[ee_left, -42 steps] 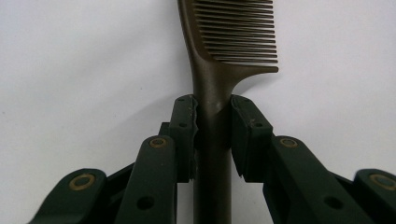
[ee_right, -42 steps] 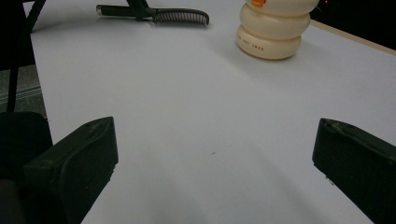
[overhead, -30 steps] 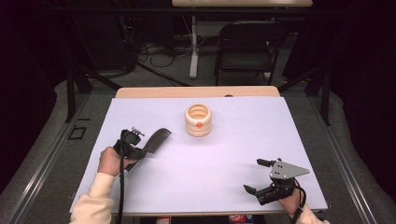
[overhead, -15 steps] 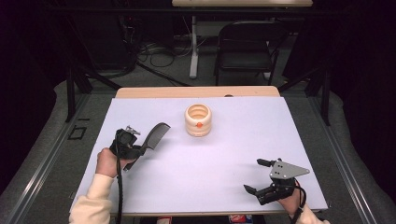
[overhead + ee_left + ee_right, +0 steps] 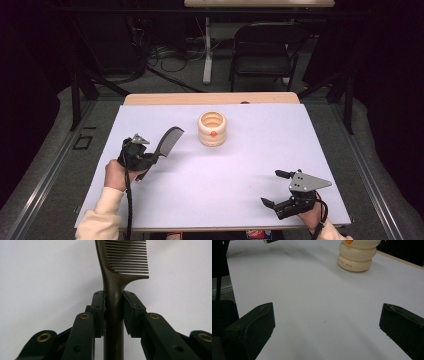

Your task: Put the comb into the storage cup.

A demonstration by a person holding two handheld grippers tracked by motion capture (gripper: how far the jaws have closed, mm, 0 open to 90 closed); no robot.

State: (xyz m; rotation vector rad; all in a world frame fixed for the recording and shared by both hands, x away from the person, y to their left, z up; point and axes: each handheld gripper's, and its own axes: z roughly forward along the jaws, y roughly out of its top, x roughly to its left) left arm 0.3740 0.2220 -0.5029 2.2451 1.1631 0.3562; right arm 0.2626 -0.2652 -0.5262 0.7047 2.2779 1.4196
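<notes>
A person's left gripper (image 5: 148,159) clamps the handle of a dark brown plastic comb (image 5: 169,141) above the left part of a table (image 5: 250,170) covered in a smooth, pale lilac-white sheet. In the left gripper view, its matte black pads (image 5: 98,307) press on both sides of the smooth, rounded handle, and the comb's fine, straight, evenly spaced teeth (image 5: 127,257) run to one side; the comb's far end is cut off at the top edge. Near the table's middle, towards the back, stands a cream holder (image 5: 212,128) shaped like stacked rounded rings, glossy, with a small orange spot on its side; the small print near its base is too small to read. The right gripper (image 5: 275,189) rests at the table's near right corner with jaws spread wide, nothing between them, well apart from the comb
</notes>
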